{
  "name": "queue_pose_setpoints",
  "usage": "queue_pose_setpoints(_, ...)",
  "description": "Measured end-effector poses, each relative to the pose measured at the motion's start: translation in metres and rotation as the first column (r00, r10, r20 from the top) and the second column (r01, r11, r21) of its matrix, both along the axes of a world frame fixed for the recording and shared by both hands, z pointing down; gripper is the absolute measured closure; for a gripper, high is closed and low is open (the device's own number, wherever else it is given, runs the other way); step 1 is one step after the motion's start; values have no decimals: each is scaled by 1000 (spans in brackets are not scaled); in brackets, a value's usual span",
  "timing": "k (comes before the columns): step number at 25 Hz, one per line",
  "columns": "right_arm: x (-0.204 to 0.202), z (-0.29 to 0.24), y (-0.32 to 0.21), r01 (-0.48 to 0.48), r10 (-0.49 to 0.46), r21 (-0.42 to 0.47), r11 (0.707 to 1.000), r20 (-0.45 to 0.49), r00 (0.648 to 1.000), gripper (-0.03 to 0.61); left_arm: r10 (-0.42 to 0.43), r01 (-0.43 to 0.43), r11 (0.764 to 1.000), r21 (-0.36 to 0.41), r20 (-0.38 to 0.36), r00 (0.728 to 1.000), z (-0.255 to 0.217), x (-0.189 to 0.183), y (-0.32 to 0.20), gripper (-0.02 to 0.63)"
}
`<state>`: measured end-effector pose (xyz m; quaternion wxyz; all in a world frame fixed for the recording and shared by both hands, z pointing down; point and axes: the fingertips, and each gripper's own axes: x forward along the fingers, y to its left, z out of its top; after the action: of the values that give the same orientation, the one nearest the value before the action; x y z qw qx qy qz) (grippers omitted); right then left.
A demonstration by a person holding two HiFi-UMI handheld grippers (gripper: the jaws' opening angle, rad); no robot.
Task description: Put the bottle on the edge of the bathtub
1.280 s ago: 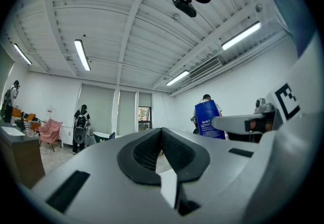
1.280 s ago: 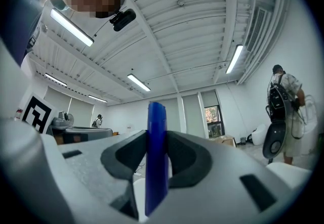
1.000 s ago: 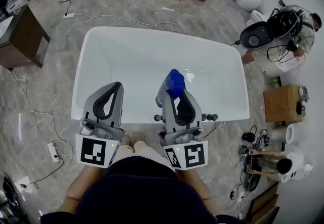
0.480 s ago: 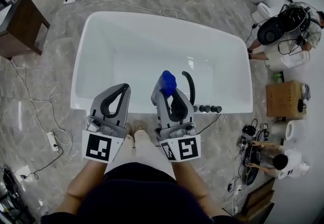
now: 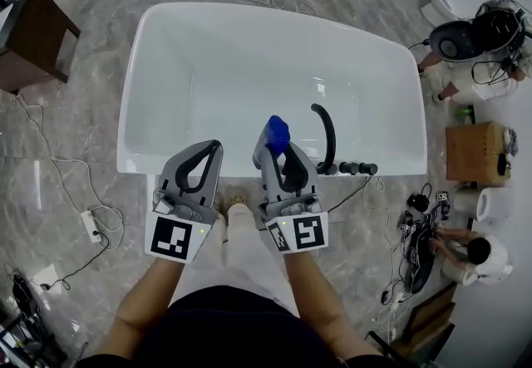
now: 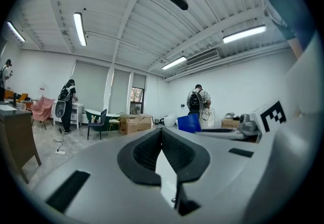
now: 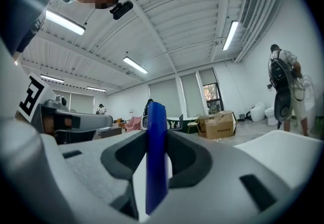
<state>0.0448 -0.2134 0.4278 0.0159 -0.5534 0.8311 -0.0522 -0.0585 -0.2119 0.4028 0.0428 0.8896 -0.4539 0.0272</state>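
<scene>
In the head view a blue bottle (image 5: 277, 133) sticks out past the tips of my right gripper (image 5: 275, 147), which is shut on it. It hangs over the near inner side of the white bathtub (image 5: 140, 160), just left of the black faucet (image 5: 325, 130). In the right gripper view the bottle (image 7: 156, 154) stands as a thin blue strip pinched between the dark pads (image 7: 185, 160). My left gripper (image 5: 211, 149) hovers over the tub's near rim, shut and empty. Its own view shows the gripper (image 6: 162, 134) with pads touching and the bottle (image 6: 189, 123) beyond to the right.
Black knobs (image 5: 350, 168) sit on the near rim right of the faucet. Cables and a power strip (image 5: 90, 226) lie on the marble floor to the left. A dark desk (image 5: 33, 51) stands far left. A cardboard box (image 5: 475, 153) and a person (image 5: 465, 248) are on the right.
Both grippers have drawn back toward the tub's near rim, the bottle still in the right one. The black faucet has come into sight beside the right gripper.
</scene>
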Motion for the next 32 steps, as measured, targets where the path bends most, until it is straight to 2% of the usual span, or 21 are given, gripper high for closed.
queue_pose_setpoints(7, 4, 62, 4, -28, 26, -124, 992, -21, 999, 451, -1, 2, 998, -60, 14, 1000, 30, -2, 0, 612)
queue_pose_setpoints(11, 6, 101, 9, -43, 39, -212, 976, -26, 999, 451, 8, -6, 996, -88, 20, 1000, 43, -1, 2, 611)
queue_pose_setpoints(17, 6, 140, 14, -54, 43, -297, 953, -44, 998, 453, 19, -16, 992, -127, 20, 1000, 57, 2, 2, 612)
queue_pose_setpoints(21, 5, 160, 12, -56, 42, -331, 942, -50, 998, 453, 32, -29, 989, -148, 22, 999, 67, 4, 0, 612)
queue_pose_setpoints(27, 7, 175, 13, -66, 49, -330, 942, -59, 997, 454, 45, -38, 982, -184, 33, 998, 85, 8, -1, 612)
queue_pose_setpoints(32, 7, 193, 16, -74, 49, -360, 930, -78, 996, 454, 59, -53, 980, -189, 27, 998, 93, 9, -6, 612)
